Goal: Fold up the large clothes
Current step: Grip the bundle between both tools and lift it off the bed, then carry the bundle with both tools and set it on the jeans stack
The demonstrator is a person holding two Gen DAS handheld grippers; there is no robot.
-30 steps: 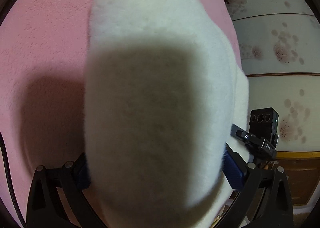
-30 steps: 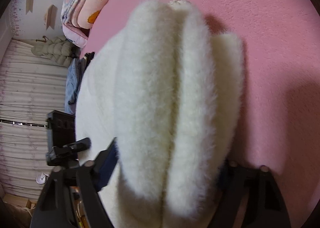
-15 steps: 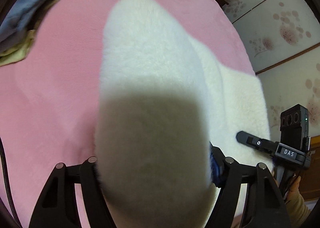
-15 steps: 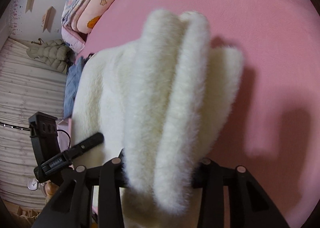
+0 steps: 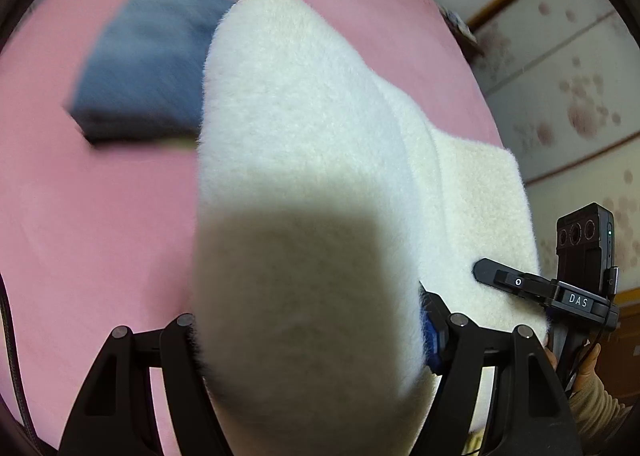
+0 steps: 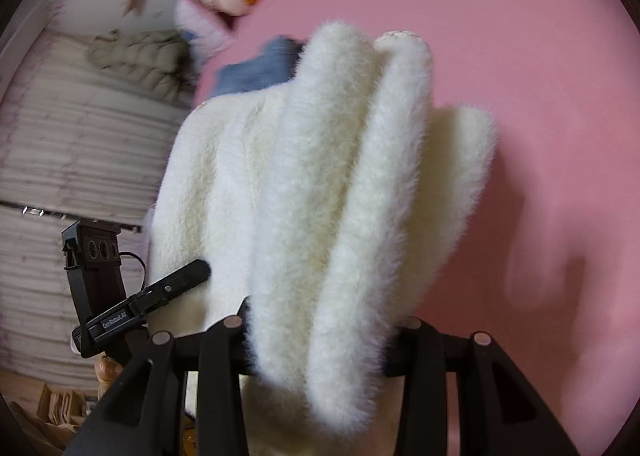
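Over pink bed [image 5: 100,236], both tools [image 5: 308,336] [image 6: 320,328] clamped on white fleece [image 5: 300,135]; blossom-patterned wall [image 5: 580,95] beside.

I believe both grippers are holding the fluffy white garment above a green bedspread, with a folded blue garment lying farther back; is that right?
Not quite: the bedspread is pink, not green, as the left wrist view shows. The rest holds: the left gripper and right gripper both grip the fluffy white garment, and the folded blue garment lies farther back.
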